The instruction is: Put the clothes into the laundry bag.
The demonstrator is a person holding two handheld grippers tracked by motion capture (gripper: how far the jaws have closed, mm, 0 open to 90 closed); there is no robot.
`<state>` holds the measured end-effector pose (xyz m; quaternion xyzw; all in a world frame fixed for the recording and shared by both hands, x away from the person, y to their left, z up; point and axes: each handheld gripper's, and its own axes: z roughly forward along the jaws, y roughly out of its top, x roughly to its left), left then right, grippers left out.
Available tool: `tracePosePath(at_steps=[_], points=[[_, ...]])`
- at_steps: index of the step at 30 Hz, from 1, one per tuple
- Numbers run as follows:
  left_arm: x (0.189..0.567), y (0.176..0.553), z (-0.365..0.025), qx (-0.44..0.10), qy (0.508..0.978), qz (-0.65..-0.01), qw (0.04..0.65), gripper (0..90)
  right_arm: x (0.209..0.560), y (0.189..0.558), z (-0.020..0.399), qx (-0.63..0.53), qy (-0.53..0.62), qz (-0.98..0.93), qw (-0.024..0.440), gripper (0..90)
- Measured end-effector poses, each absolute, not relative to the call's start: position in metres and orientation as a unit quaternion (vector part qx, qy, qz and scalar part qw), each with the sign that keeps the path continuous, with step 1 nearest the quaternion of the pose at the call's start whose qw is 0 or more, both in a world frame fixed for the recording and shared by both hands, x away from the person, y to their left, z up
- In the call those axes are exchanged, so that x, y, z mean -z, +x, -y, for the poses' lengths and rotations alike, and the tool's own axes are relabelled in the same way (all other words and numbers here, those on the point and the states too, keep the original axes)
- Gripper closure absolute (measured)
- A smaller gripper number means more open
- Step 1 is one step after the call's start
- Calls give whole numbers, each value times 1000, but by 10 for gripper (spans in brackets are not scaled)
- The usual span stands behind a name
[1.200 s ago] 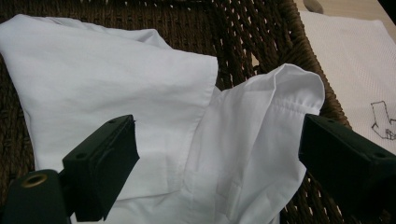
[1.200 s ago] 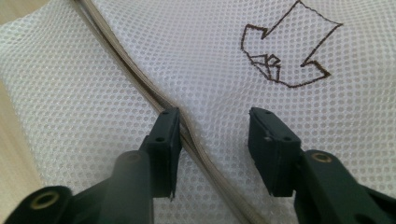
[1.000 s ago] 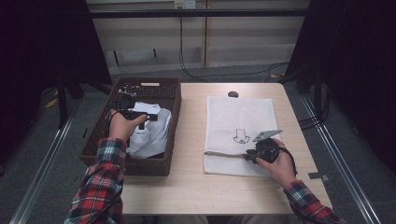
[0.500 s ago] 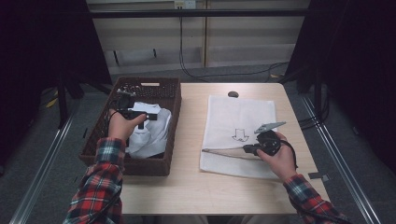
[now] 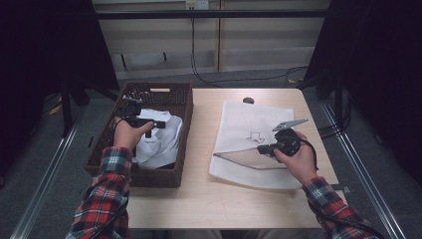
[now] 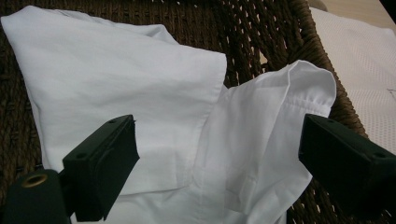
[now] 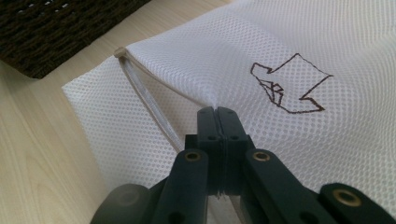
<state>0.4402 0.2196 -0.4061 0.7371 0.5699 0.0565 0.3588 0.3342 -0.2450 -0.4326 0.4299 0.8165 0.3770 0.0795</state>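
Now we hold the right gripper point(image 7: 218, 116) pinched tight on the upper layer of the white mesh bag point(image 5: 259, 144), its jaws having just closed on the fabric. We should lift gently, so the mouth gapes toward the wicker basket point(image 5: 181, 99). Our left gripper point(image 6: 219, 154) hovers wide open over the white shirt point(image 6: 140, 93) there. Lying flat on the table point(image 5: 199, 194), the bag runs lengthwise away from us.

White mesh bag point(image 5: 251, 144) with brown arrow drawing point(image 7: 287, 84), white shirt point(image 6: 187, 135), dark brown wicker basket point(image 5: 149, 177)
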Motion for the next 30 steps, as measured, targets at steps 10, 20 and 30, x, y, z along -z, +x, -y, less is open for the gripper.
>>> tracePosePath(at_steps=[10, 20, 30], points=[[410, 446, -227, -70, 742, -573, 342, 107, 417, 339, 238, -382, 420, -818, 89, 899], [436, 457, -228, -65, 739, -592, 315, 63, 423, 338, 236, -386, 413, -821, 80, 899], [468, 465, -212, -46, 751, -578, 314, 51, 424, 336, 237, -388, 412, -821, 73, 898]])
